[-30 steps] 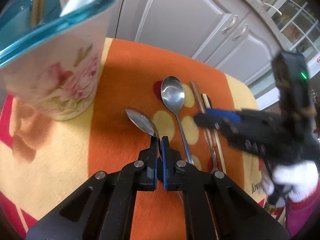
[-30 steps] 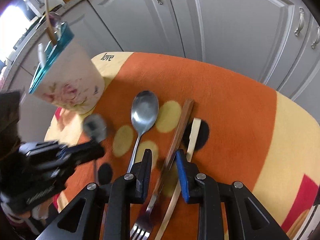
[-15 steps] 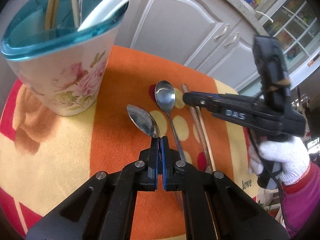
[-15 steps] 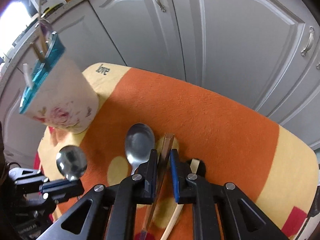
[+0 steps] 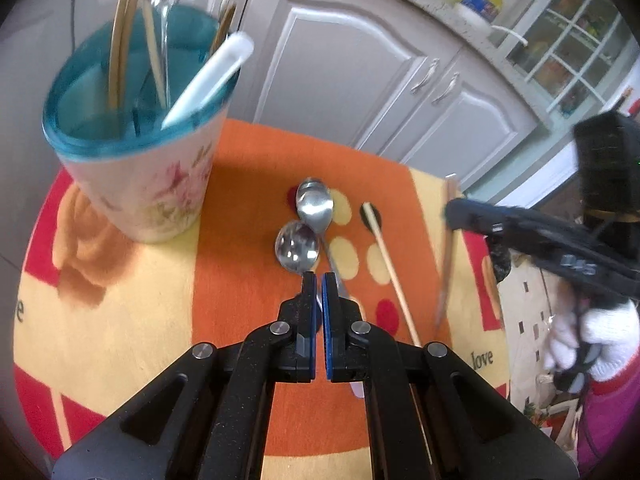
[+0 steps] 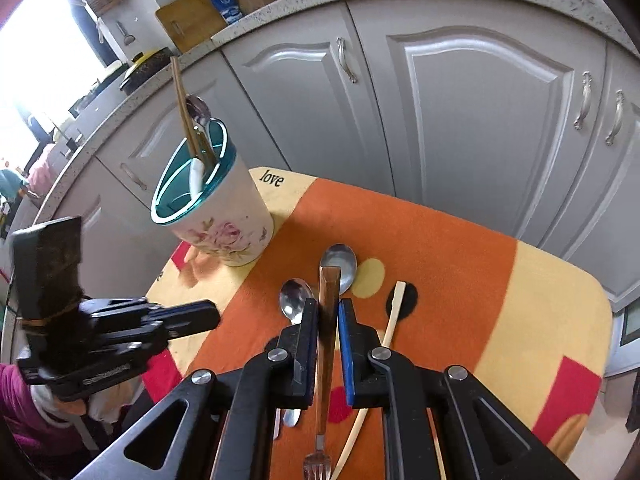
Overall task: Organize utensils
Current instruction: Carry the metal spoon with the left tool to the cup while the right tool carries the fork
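Note:
My left gripper [image 5: 319, 280] is shut on the handle of a small steel spoon [image 5: 297, 246] and holds it above the cloth; it also shows in the right wrist view [image 6: 295, 297]. My right gripper [image 6: 328, 307] is shut on a fork with a brown handle [image 6: 328, 292], lifted off the cloth, tines [image 6: 317, 465] pointing back. The floral utensil cup [image 5: 148, 160] with a teal rim stands at the left, holding chopsticks, a spoon and a white utensil. A larger spoon [image 5: 316, 208] and a pale chopstick [image 5: 390, 272] lie on the cloth.
The table carries an orange, yellow and red cloth [image 5: 248, 184]. Grey cabinet doors [image 6: 460, 120] stand behind it. In the left wrist view the right gripper [image 5: 540, 236] and gloved hand are at the right. In the right wrist view the left gripper [image 6: 120, 328] is at the lower left.
Both grippers have risen. The left one carries the small spoon higher; the right one has shut on the fork and lifted it off the cloth.

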A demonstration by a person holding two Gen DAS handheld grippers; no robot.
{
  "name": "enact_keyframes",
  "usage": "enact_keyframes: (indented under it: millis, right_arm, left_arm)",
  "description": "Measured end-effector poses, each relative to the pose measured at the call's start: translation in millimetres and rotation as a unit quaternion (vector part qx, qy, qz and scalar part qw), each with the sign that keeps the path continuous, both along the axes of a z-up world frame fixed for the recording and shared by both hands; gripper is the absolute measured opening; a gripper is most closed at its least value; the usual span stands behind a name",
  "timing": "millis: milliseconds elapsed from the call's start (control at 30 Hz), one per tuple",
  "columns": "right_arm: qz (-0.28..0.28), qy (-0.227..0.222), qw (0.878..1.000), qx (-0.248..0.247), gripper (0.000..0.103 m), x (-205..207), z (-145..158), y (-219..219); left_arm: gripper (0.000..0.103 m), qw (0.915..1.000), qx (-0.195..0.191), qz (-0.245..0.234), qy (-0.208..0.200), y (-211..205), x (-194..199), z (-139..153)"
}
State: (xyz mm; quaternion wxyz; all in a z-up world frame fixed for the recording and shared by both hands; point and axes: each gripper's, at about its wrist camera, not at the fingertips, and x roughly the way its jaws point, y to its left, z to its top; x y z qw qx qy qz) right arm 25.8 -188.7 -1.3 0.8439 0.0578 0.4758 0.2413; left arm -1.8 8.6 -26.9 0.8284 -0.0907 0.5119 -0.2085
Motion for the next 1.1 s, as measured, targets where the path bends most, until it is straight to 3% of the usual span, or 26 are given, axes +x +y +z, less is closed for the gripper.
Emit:
enact_keyframes:
  millis: [133, 233, 500, 600, 633, 667, 767, 1100]
  right_arm:
    - [-0.004, -0.002, 1.000, 0.004, 0.010, -3, 2, -6]
    - [-0.004, -0.003, 1.000, 0.007, 0.010, -5, 4, -7]
    - [-0.002, 0.005, 1.000, 0.016, 0.010, -1, 2, -16]
    - [-0.002, 0.011, 1.000, 0.022, 0.010, 3, 0, -18]
    - [-0.001, 0.012, 1.000, 0.023, 0.010, 3, 0, -19]
    - [0.001, 0.012, 1.000, 0.023, 0.010, 3, 0, -18]
    - [0.008, 0.013, 1.000, 0.023, 0.010, 4, 1, -16]
    - [0.027, -0.009, 0.999, 0.019, 0.009, -18, 22, -11]
  left_arm:
    - [0.007, 0.9998, 0.015, 0.005, 0.015, -10, 10, -18]
    - [0.027, 0.9992, 0.019, 0.022, 0.027, -10, 22, -33]
    - [0.030, 0.9992, 0.036, 0.017, 0.009, -22, 49, -51]
    - [0.029, 0.9991, 0.036, 0.017, 0.012, -24, 57, -56]
    - [0.025, 0.9991, 0.038, 0.015, 0.010, -26, 59, -57]
    - [0.011, 0.9990, 0.042, 0.011, 0.005, -27, 59, -57]
    - [0.003, 0.9988, 0.048, 0.002, -0.006, -29, 58, -53]
    - [0.001, 0.9991, 0.025, -0.007, -0.033, -10, 26, -8]
